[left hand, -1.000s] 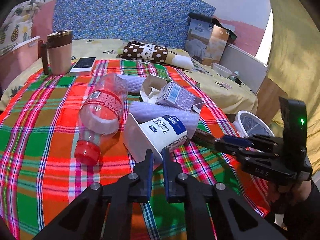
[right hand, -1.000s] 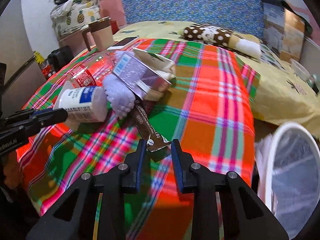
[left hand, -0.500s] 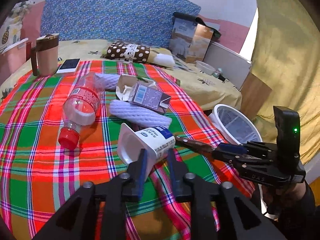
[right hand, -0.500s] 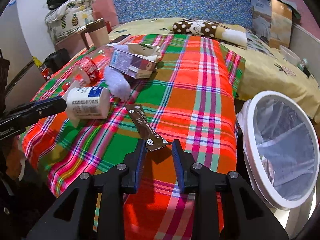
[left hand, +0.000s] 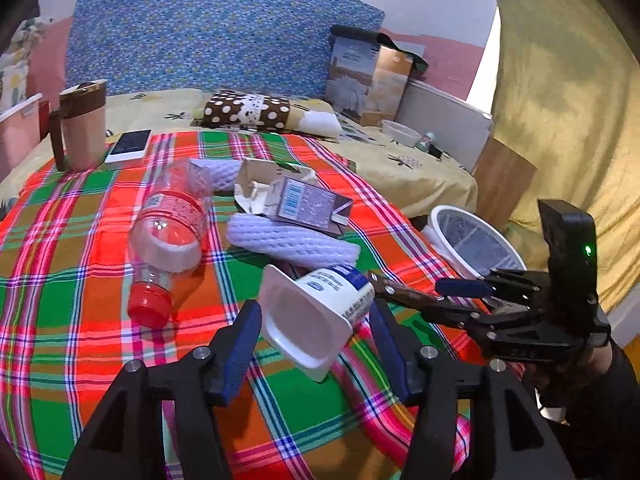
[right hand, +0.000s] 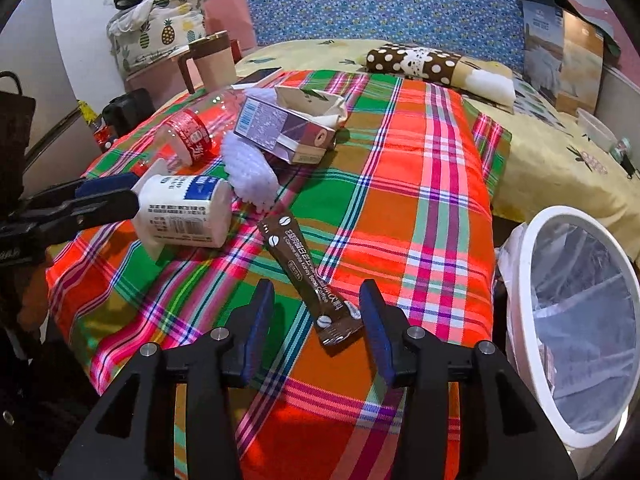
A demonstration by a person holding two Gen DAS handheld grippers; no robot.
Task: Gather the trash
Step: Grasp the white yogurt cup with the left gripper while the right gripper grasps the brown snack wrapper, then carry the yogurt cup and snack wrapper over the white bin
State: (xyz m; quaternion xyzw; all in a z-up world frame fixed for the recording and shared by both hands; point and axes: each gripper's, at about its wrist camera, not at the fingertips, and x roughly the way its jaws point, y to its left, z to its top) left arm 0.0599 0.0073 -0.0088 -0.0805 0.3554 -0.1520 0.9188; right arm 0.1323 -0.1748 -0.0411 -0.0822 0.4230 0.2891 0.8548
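My left gripper [left hand: 314, 336] is opening around the yogurt cup [left hand: 320, 312]; my right gripper [right hand: 318, 322] is opening astride the coffee sachet [right hand: 306, 272]. Neither seems pinched, so I centre each before squeezing.

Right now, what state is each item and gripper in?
Left gripper: jaws opening, around yogurt cup, not pressing.
Right gripper: jaws opening, coffee sachet between them.
Yogurt cup: on its side, empty.
Coffee sachet: flat on cloth.
Bottle: lying down, capped.
Carton: torn open, on its side.
Bin: open, lined.
Mug: upright.
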